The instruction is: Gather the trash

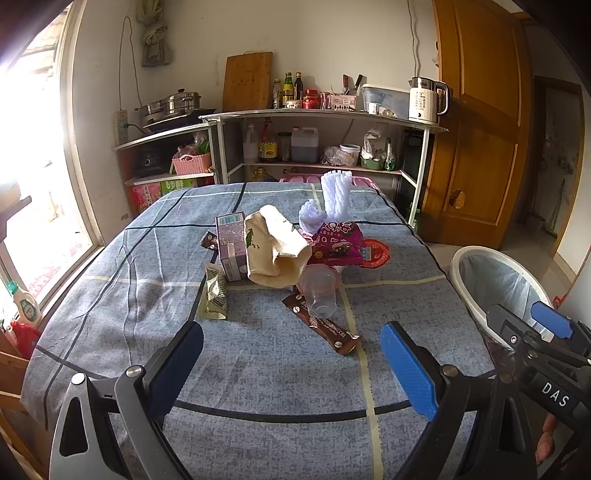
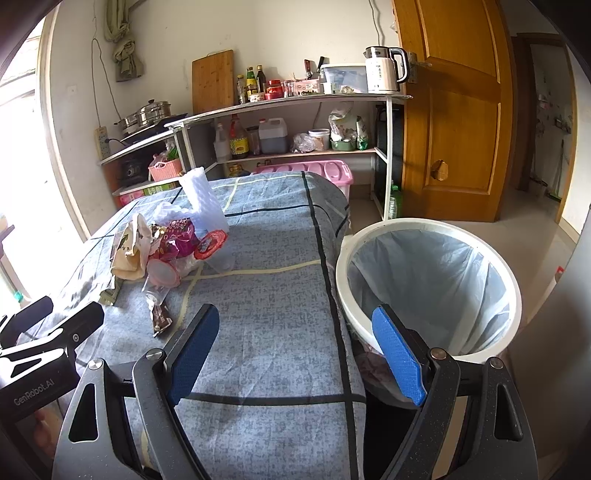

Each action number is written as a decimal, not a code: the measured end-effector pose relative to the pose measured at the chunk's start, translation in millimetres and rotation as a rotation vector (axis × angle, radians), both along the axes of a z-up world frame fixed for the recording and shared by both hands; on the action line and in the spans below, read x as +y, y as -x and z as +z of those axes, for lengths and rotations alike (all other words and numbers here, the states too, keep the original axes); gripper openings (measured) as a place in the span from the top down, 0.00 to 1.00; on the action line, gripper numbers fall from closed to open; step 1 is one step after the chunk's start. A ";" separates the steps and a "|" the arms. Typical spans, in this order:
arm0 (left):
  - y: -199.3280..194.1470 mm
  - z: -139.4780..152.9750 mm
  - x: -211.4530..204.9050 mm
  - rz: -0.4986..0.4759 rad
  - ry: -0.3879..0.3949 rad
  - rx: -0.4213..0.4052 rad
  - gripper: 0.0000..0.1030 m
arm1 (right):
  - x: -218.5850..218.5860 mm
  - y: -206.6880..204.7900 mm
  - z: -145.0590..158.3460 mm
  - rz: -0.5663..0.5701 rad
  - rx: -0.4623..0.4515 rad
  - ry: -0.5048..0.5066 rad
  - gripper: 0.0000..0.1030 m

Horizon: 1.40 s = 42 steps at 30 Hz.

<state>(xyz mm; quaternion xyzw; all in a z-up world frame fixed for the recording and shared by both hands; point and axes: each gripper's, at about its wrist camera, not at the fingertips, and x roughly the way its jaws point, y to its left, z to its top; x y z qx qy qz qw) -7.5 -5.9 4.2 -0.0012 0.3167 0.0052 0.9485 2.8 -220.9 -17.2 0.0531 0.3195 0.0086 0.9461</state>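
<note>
While both my tongs, left gripper (image 1: pixel 291 365) and right gripper (image 2: pixel 295 350), gape empty, the heap of crumpled wrappers and cups (image 1: pixel 291 251) lies ahead of the left, the white bag-lined bin (image 2: pixel 432 288) just beyond the right.

A: Far wall (image 1: pixel 332 33): off-white, cables hanging down it. Metal shelving (image 1: pixel 321 115) along it carries bottles, a steamer pot (image 1: pixel 173 105), a white kettle (image 1: pixel 426 99) and a leaning wooden cutting board (image 1: pixel 247 81).

B: Left: window (image 1: pixel 33 155), strong daylight, overexposed. Right: wooden door (image 1: pixel 476 122) standing open, pale tiled floor (image 2: pixel 532 218) beyond. Near: table under a blue checked cloth (image 1: pixel 258 369).
</note>
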 end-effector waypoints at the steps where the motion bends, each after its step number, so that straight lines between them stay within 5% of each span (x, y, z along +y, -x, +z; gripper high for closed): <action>1: -0.4 0.3 0.2 -0.001 0.001 0.000 0.05 | 0.2 0.7 0.8 0.000 0.000 0.002 0.17; 42: -1.9 -1.1 5.4 0.003 0.017 0.008 0.05 | 0.8 1.9 1.5 -0.009 0.008 0.011 0.17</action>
